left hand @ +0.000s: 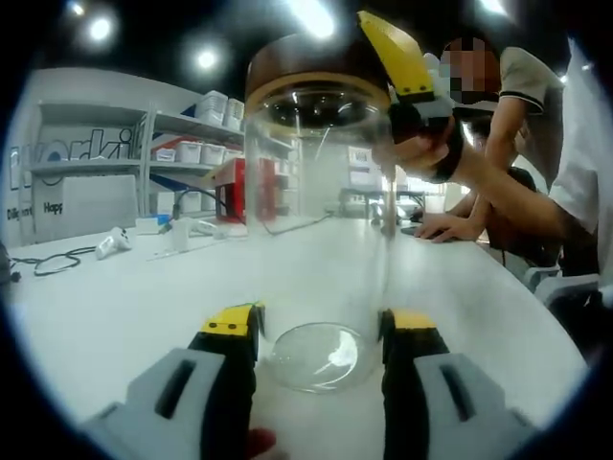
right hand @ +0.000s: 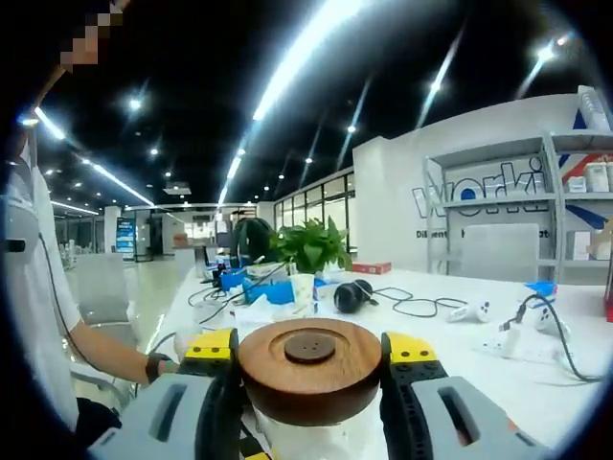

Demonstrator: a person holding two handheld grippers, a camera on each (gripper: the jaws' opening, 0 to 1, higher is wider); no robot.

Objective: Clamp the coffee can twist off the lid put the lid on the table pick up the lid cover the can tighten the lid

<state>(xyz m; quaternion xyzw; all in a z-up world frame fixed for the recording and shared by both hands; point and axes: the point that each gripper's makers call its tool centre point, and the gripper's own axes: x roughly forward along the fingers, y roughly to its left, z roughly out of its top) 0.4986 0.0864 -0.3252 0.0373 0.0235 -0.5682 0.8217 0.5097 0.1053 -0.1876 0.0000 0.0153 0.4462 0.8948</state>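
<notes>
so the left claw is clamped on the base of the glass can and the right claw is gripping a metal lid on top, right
Nearly. The lid is wooden, not metal, as the right gripper view shows. The rest holds: the right claw grips it on top of the glass can, and the left claw clamps the can's base.

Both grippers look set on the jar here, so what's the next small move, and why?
Probably twist the right gripper to loosen the wooden lid: its jaws already clamp the lid, the left gripper clamps the glass jar near its base, and the lid sits on top.
</notes>
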